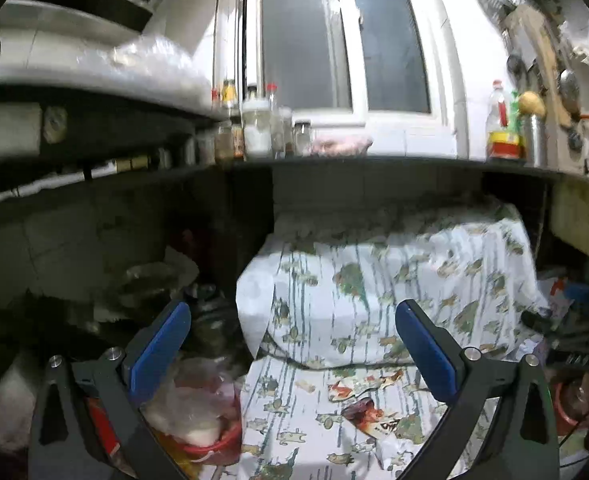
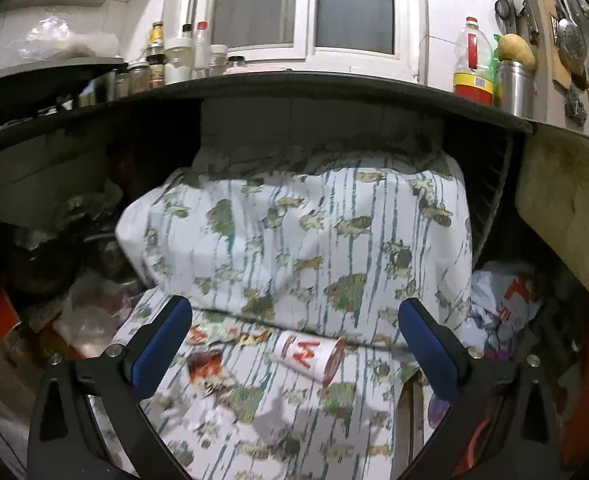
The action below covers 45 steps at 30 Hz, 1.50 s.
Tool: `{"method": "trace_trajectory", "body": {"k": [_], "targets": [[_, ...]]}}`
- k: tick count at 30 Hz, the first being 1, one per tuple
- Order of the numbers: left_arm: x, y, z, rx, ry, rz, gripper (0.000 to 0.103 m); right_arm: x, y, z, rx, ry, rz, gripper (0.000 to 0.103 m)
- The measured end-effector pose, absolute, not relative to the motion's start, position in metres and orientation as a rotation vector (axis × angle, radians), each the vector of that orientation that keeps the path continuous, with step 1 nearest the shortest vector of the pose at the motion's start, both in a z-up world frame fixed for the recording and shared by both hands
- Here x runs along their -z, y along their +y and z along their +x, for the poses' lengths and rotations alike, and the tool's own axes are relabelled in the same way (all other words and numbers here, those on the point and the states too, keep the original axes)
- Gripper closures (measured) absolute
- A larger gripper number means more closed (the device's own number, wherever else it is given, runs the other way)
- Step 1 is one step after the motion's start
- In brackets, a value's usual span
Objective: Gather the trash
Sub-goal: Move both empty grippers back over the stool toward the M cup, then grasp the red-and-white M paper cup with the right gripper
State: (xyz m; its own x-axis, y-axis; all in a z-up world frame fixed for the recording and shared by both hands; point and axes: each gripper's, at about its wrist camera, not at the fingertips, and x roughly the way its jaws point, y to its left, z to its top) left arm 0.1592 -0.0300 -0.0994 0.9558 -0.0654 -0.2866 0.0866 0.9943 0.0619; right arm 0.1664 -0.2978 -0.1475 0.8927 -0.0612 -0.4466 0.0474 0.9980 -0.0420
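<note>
Cup (image 2: pixel 312 356) lying tipped on patterned cloth (image 2: pixel 294 240), long axis slanting, mouth pointing lower right. Right gripper (image 2: pixel 294 320) gaping wide, empty. Left gripper (image 1: pixel 292 320) likewise wide, empty.

Both my wrist views are fisheye: heavy barrel distortion, black vignette in the corners, tabletop edge (image 2: pixel 294 80) bowed into an arc. Light is best up top on the white tiles and window (image 1: pixel 342 36); the panes themselves look dark grey. Under the tabletop it's dim, with deep shadow far left and far right. The patterned cloth (image 2: pixel 294 240) is well lit and mostly sharp. Left view has motion blur on the far-left shelf (image 1: pixel 74 76). No real glare, just small highlights on the jars.
</note>
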Motion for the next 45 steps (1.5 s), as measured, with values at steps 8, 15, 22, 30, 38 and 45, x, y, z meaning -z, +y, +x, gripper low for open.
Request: {"method": "trace_trajectory", "body": {"k": [8, 15, 22, 30, 38, 45], "targets": [[0.154, -0.042, 0.238, 0.054, 0.452, 0.115, 0.000, 0.194, -0.310, 0.232, 0.088, 0.620, 0.131, 0.001], [0.203, -0.047, 0.283, 0.034, 0.566, 0.151, 0.000, 0.216, -0.306, 0.272, 0.125, 0.615, 0.046, 0.001], [0.241, -0.064, 0.315, 0.069, 0.705, 0.159, 0.000, 0.255, -0.342, 0.311, 0.048, 0.785, 0.172, 0.001], [0.294, -0.060, 0.363, 0.060, 0.979, -0.052, 0.000, 0.295, -0.356, 0.339, 0.056, 0.897, 0.116, 0.001], [0.304, -0.079, 0.370, 0.016, 0.964, 0.045, 0.000, 0.348, -0.319, 0.377, 0.009, 0.988, -0.247, 0.001], [0.291, -0.075, 0.371, 0.051, 0.959, -0.009, 0.000, 0.385, -0.285, 0.375, -0.093, 1.073, -0.422, 0.006]]}}
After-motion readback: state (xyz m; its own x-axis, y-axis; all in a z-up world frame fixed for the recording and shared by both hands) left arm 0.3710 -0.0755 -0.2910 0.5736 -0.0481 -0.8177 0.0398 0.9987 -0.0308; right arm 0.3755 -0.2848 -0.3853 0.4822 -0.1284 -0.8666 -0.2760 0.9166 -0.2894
